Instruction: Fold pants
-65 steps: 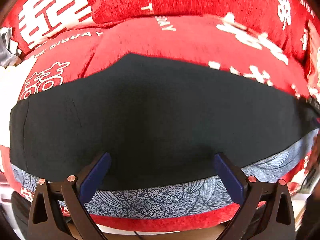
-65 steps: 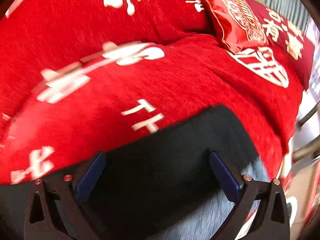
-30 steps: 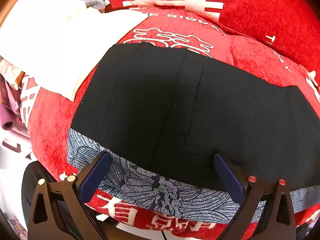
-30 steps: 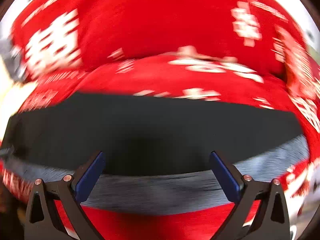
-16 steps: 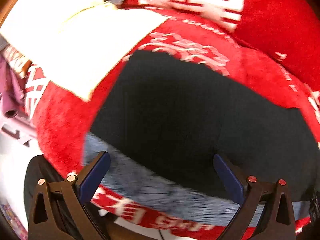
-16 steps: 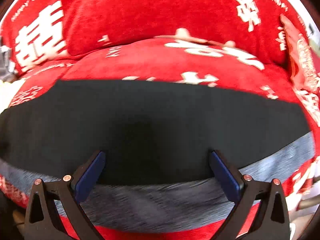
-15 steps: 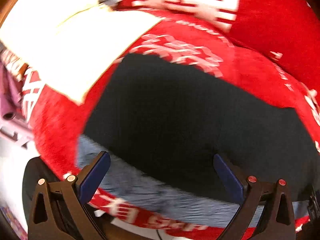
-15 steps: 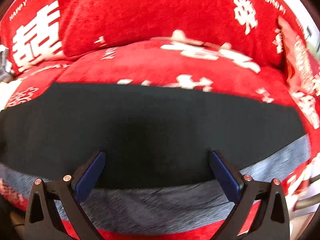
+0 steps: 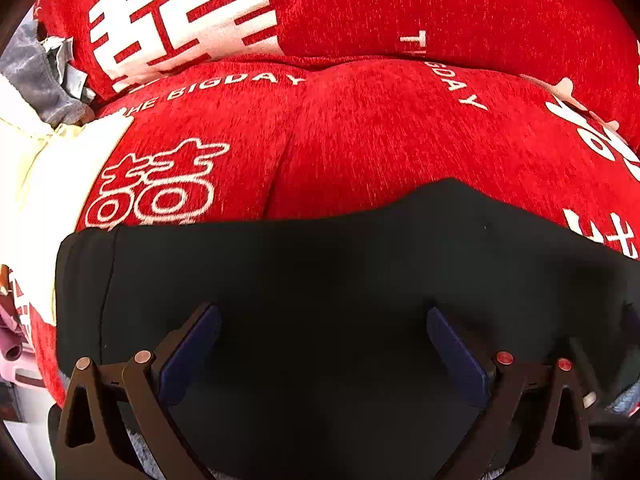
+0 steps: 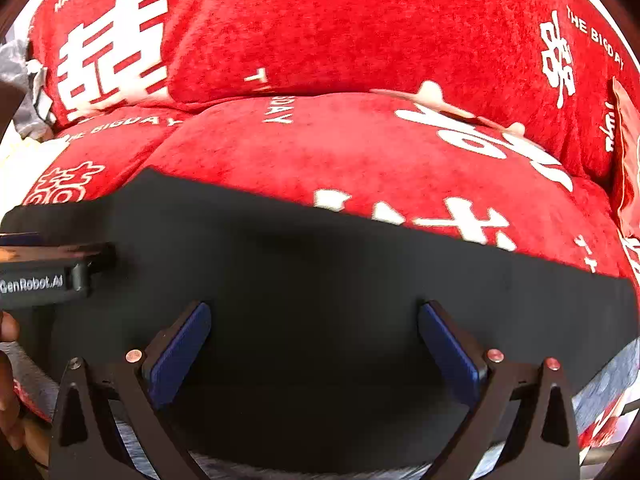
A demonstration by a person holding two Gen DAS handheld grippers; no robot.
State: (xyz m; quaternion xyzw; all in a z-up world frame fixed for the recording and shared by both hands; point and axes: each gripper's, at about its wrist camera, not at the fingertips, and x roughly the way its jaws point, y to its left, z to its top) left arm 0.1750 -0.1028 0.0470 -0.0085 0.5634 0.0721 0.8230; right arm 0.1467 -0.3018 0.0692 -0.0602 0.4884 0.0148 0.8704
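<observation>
Black pants (image 9: 320,272) lie flat across a red sofa seat, folded lengthwise into a long band; they also fill the lower half of the right wrist view (image 10: 320,272). My left gripper (image 9: 323,328) is open and empty, its blue pads (image 9: 188,352) low over the left part of the pants. My right gripper (image 10: 314,326) is open and empty over the middle of the pants. The left gripper's body (image 10: 44,272) shows at the left edge of the right wrist view, over the pants' left end.
The red sofa cover (image 9: 360,140) with white lettering runs behind the pants, with back cushions (image 10: 320,28) above. A cream cloth (image 9: 36,176) and grey clothing (image 9: 32,72) lie at the left. A grey patterned cloth (image 10: 604,392) lies under the pants' near edge.
The left gripper has swung from the pants' left end back toward the middle and come lower over the cloth. The right gripper has moved closer to the pants. Both stay open.
</observation>
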